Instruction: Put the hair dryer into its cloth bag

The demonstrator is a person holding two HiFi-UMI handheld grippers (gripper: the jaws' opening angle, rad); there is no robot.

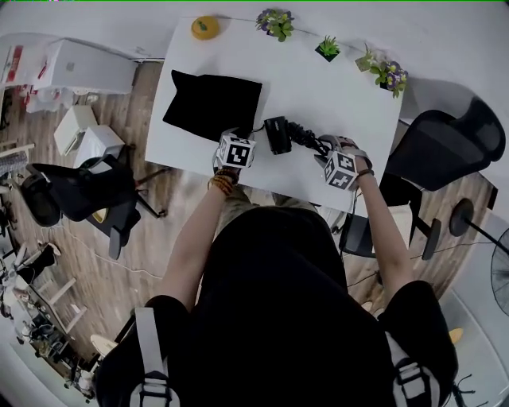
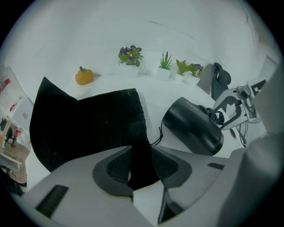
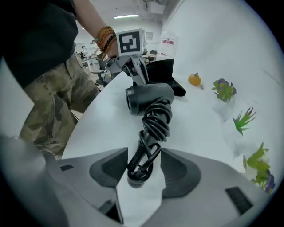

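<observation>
Near table (image 1: 318, 95) edge | left gripper (image 2: 141, 170) pinches cloth bag (image 2: 88, 128) | hair dryer (image 2: 193, 126) beside

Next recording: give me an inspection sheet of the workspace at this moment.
Surface: white table.
Job's things: black cloth bag lies flat; hair dryer lies beside it, not inside.
Clutter: orange ornament and small potted plants along the far edge.
Grippers: left gripper pinches a corner of the bag; right gripper is closed on the coiled cord.
Cables: the coiled cord runs from the hair dryer.
Surroundings: office chair, wooden floor, white boxes.
</observation>
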